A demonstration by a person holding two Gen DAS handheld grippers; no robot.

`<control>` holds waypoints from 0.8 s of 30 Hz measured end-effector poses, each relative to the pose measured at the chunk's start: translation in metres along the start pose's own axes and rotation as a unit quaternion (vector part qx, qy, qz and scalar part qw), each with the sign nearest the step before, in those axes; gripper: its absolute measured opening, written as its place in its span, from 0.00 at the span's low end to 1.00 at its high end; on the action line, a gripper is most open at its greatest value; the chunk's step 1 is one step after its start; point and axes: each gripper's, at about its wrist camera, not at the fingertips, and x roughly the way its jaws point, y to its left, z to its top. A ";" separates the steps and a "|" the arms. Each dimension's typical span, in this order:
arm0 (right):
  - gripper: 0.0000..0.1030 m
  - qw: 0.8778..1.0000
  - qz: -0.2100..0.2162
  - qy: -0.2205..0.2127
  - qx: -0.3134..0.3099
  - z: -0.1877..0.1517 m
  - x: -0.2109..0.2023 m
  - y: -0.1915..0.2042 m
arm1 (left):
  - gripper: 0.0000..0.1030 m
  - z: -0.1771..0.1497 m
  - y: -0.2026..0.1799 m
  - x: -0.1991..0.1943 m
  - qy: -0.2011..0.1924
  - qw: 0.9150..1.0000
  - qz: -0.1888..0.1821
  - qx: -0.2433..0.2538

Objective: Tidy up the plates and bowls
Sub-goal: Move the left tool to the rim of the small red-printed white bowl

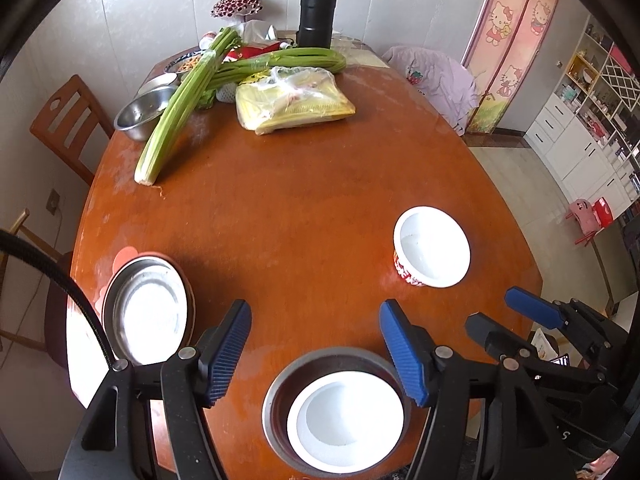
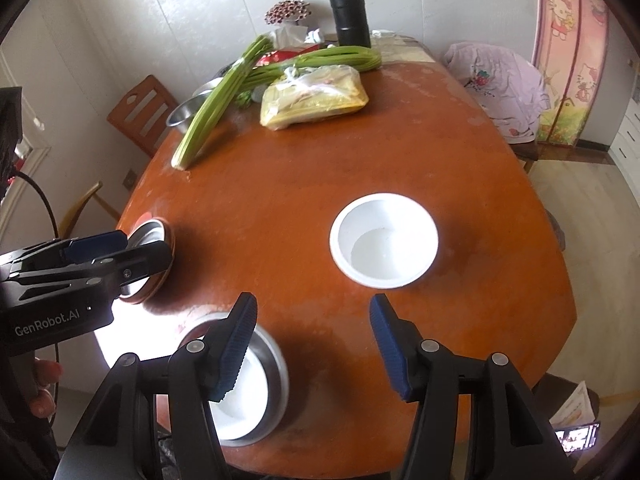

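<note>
Bowls and plates are spread over the near half of a round wooden table [image 1: 304,208]. In the left wrist view, a white bowl [image 1: 346,422] is nested inside a steel plate [image 1: 276,392] at 6 o'clock, directly under the left gripper [image 1: 316,344], whose blue-padded fingers [image 1: 228,354] are spread wide apart with nothing held between them. A second steel plate [image 1: 148,310] is seen at 8 o'clock near the table edge, resting on something orange-rimmed. A white bowl with a red patterned outside [image 1: 432,252] stands alone at 3 o'clock, well apart from the others. The right gripper [image 1: 504,316] is visible at 4 o'clock, just beyond that bowl, with its jaws parted.

In the right wrist view, the right gripper [image 2: 312,340] is likewise held wide open and empty; the lone white bowl [image 2: 384,240] lies ahead of it at 12 o'clock, not touched. The nested bowl and plate [image 2: 256,384] are partly hidden behind its left finger at 7 o'clock.

At the far end of the table, celery stalks [image 1: 184,108], a plastic-wrapped yellow packet [image 1: 292,102], a steel basin [image 1: 138,116] and a black flask [image 1: 316,14] are gathered.
</note>
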 end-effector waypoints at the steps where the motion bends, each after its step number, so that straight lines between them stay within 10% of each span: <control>1: 0.59 1.000 -0.001 -0.002 0.001 0.001 0.000 -0.002 | 0.65 0.002 -0.001 0.001 0.000 1.000 -0.001 0.000; 24: 0.62 0.998 -0.046 -0.006 0.049 0.025 0.012 -0.054 | 0.65 0.035 -0.034 0.046 0.029 0.999 -0.022 0.026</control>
